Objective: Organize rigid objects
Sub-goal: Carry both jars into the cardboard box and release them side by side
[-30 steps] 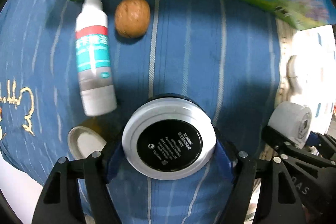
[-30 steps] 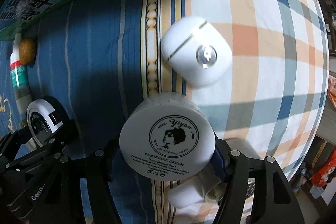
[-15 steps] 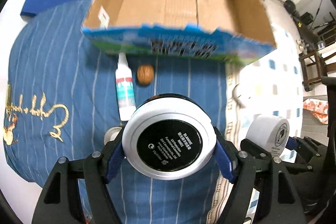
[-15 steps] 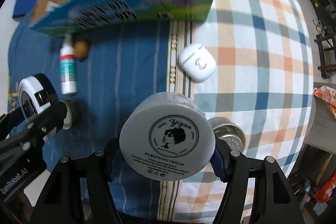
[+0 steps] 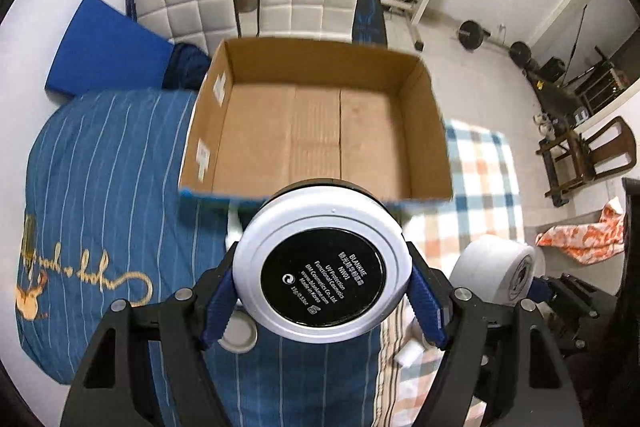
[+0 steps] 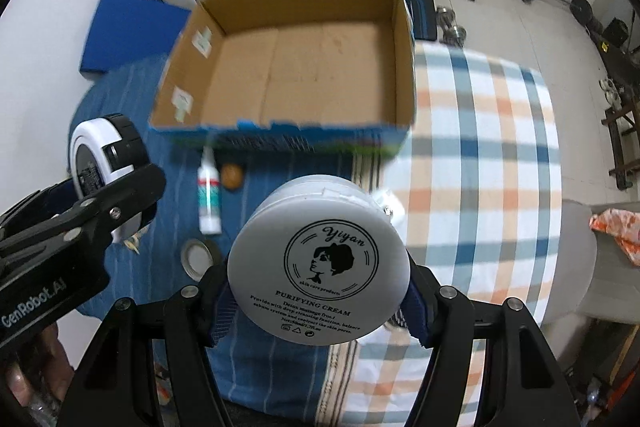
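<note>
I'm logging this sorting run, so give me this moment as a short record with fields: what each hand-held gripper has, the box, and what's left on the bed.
left hand-held gripper: shut on black-and-white compact, raised in front of the box
right hand-held gripper: shut on white cream jar, also raised
cardboard box: open, nothing visible inside
left on bed: spray bottle, walnut, small round lid, white earbud case partly hidden by the jar
bedding: blue striped cover, plaid sheet
</note>
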A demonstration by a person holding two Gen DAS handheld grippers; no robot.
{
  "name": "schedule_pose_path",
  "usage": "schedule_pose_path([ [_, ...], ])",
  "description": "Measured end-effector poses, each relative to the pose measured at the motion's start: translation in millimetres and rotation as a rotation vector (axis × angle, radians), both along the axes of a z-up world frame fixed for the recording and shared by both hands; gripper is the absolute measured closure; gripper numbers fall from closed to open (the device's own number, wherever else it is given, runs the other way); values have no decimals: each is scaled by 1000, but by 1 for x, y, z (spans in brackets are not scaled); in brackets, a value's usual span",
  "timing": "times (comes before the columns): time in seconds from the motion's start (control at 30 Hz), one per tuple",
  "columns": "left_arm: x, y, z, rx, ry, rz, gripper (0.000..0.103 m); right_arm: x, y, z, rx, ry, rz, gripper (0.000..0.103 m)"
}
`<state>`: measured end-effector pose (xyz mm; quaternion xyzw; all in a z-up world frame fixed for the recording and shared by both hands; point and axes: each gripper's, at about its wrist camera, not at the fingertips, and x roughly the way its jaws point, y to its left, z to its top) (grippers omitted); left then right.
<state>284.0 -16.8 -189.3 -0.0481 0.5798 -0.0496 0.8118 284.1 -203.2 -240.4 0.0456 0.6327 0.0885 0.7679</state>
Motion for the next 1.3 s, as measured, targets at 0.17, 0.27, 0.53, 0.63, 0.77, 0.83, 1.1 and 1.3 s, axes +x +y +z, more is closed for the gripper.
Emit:
schedule_pose_path([
  [0.17, 46, 3, 4, -12, -14, -15, 30, 43, 2, 6, 18, -20, -7, 34],
  [0.27, 85, 4, -6, -9, 8, -27, 30, 78, 2, 2, 11, -24, -17, 34],
  [0.53, 187, 12, -79, -73, 185, -38, 30, 184, 12, -44, -23, 21, -18, 34],
  [0.63, 220, 13, -118, -75, 269, -34, 30, 221, 18, -76, -39, 66, -12, 34],
  [0.77, 253, 13, -167, -88, 387, -25, 30, 256, 23, -118, -63, 123, 0, 33],
  [0.83, 265, 13, -188, -83, 430, -17, 30, 269, 24, -138, -84, 152, 11, 33],
  [1.1, 287, -2, -221, -76, 492, -34, 29, 301, 29, -182, -148, 204, 37, 33],
  [1.3, 289, -9, -233, -50, 524, -31, 29, 315, 24, -199, -156, 232, 39, 33],
])
